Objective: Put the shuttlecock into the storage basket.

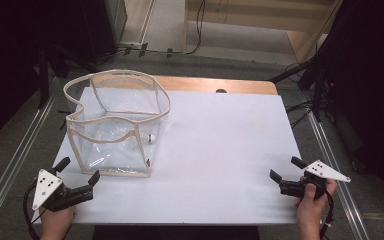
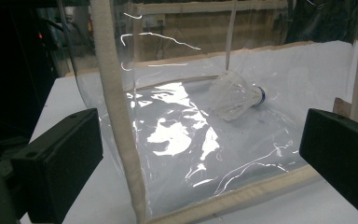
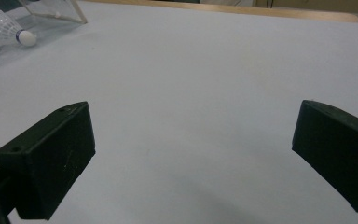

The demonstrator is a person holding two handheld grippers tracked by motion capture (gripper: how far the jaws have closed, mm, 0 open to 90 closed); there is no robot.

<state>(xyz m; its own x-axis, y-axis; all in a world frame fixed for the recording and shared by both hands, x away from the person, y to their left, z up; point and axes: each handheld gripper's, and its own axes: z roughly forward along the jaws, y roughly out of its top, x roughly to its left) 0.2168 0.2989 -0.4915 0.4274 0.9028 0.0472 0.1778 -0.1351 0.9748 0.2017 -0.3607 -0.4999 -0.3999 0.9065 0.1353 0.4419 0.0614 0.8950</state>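
Shuttlecock (image 2: 235, 95) inside clear bag (image 1: 111, 131), lying sideways

You see even overhead light on the white tabletop (image 1: 220, 145), with dark surroundings at left and right. Bright glare streaks cross the clear plastic bag with cream fabric trim (image 2: 177, 135). Near black jaws look soft, slightly out of focus.

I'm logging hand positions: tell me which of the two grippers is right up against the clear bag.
The left gripper. Its open jaws sit at the near corner of the clear bag holding the shuttlecock; the right gripper hovers open over bare white table, well away.
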